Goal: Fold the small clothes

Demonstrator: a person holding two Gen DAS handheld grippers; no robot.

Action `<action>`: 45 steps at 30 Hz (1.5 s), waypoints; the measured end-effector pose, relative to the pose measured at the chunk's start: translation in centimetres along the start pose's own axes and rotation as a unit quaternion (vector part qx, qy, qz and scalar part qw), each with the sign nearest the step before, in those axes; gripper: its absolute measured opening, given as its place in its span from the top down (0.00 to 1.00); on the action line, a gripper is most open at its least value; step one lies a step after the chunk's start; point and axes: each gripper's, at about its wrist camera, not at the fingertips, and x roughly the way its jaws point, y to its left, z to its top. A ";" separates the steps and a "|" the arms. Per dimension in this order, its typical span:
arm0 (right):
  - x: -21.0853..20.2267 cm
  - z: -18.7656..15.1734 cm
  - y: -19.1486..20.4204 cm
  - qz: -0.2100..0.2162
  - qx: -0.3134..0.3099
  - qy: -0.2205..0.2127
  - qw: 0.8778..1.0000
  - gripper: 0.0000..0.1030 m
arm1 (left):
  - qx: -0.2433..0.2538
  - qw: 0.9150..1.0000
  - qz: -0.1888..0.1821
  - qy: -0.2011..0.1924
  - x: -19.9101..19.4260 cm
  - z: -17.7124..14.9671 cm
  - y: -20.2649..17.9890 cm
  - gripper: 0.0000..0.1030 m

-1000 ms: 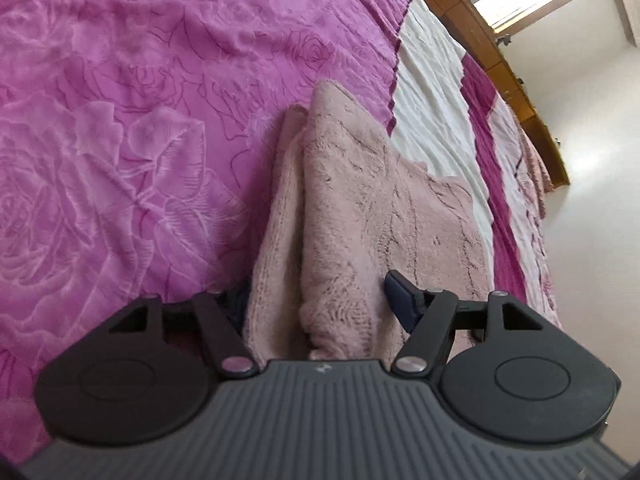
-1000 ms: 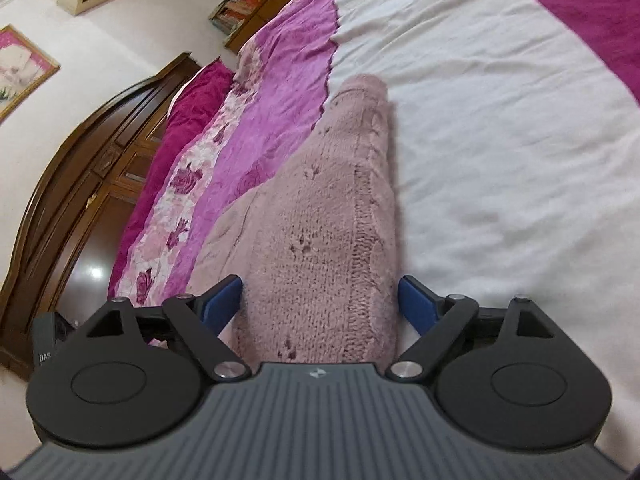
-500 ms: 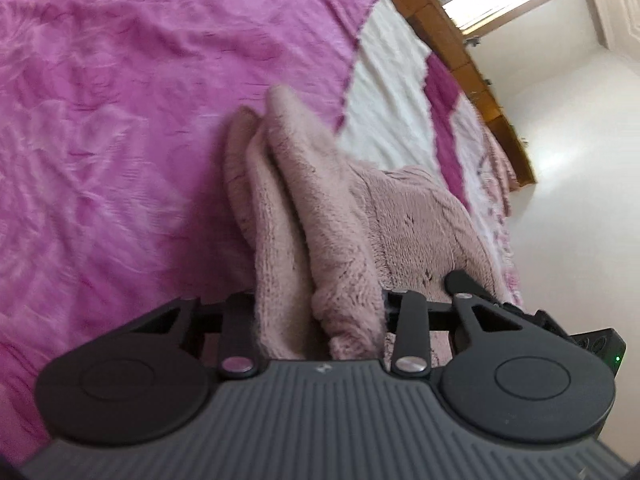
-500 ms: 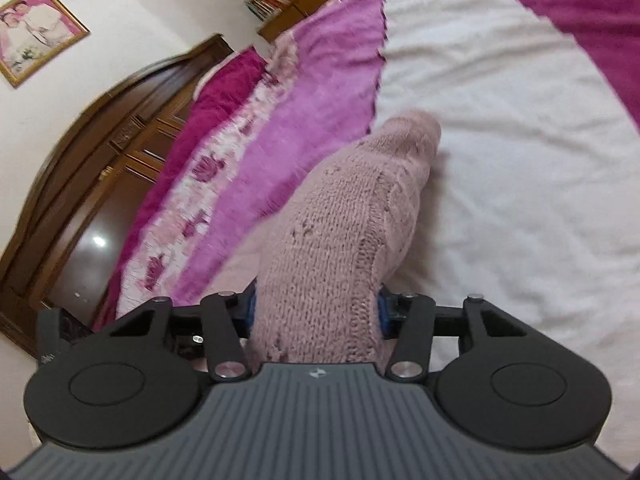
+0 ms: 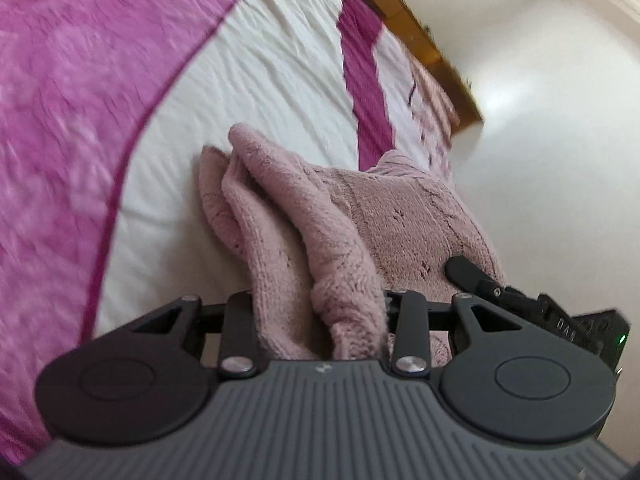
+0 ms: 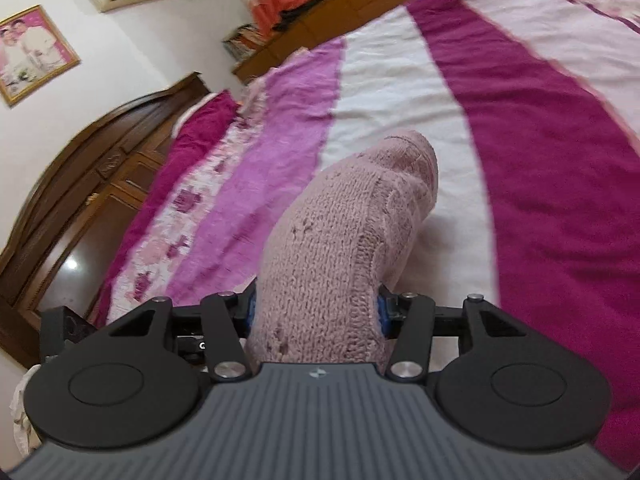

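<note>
- On the left side of the bed, the left gripper [image 5: 320, 312] has its jaws partly closed and clamped on a bunched edge of the pink knitted garment [image 5: 404, 216], whose layers crowd the gap between them.
- Between the two grippers, the garment is stretched and raised off the striped bedspread [image 5: 256, 68], its far end drooping over the white band; holding it at two points probably keeps the edge straight for a fold.
- At the right, the right gripper [image 6: 316, 316] stands about half open yet gripping a thick roll of the same knit [image 6: 340, 248], blue pads pressing either side.
- Its companion tool [image 5: 532, 308] shows at the left view's right edge.
</note>
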 end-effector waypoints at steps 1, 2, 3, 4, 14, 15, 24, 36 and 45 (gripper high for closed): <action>-0.3 -0.7 -0.9 -0.009 0.006 0.005 1.000 0.46 | 0.009 1.000 0.011 0.007 0.5 -0.6 -0.2 0.63; -0.3 -1.3 -1.9 -0.019 0.015 0.011 1.000 0.45 | 0.018 0.999 0.025 0.013 1.0 -1.2 -0.3 0.63; -0.3 -2.0 -2.9 -0.030 0.026 0.019 0.999 0.45 | 0.032 0.998 0.041 0.017 1.5 -1.7 -0.4 0.62; 0.0 -2.8 -3.7 -0.037 0.034 0.025 0.998 0.45 | 0.048 0.997 0.057 0.019 1.9 -2.0 -0.5 0.62; 0.6 -6.7 -6.4 -0.061 0.051 0.022 0.997 0.29 | 0.073 0.991 0.113 0.009 1.3 -3.6 -0.1 0.50; 0.3 -6.9 -6.1 -0.064 0.045 0.018 0.997 0.28 | 0.083 0.989 0.123 0.005 1.2 -3.6 -0.4 0.47; -3.7 -7.4 -3.2 -0.079 0.003 -0.012 0.997 0.22 | 0.134 0.970 0.199 -0.028 -2.2 -5.7 -2.5 0.33; -7.6 -12.2 0.7 -0.096 -0.079 0.012 0.992 0.12 | 0.166 0.954 0.249 -0.016 -3.4 -10.5 -4.9 0.26; -6.9 -15.6 1.7 -0.137 -0.104 0.043 0.984 0.09 | 0.165 0.941 0.294 0.009 -1.4 -13.8 -5.4 0.26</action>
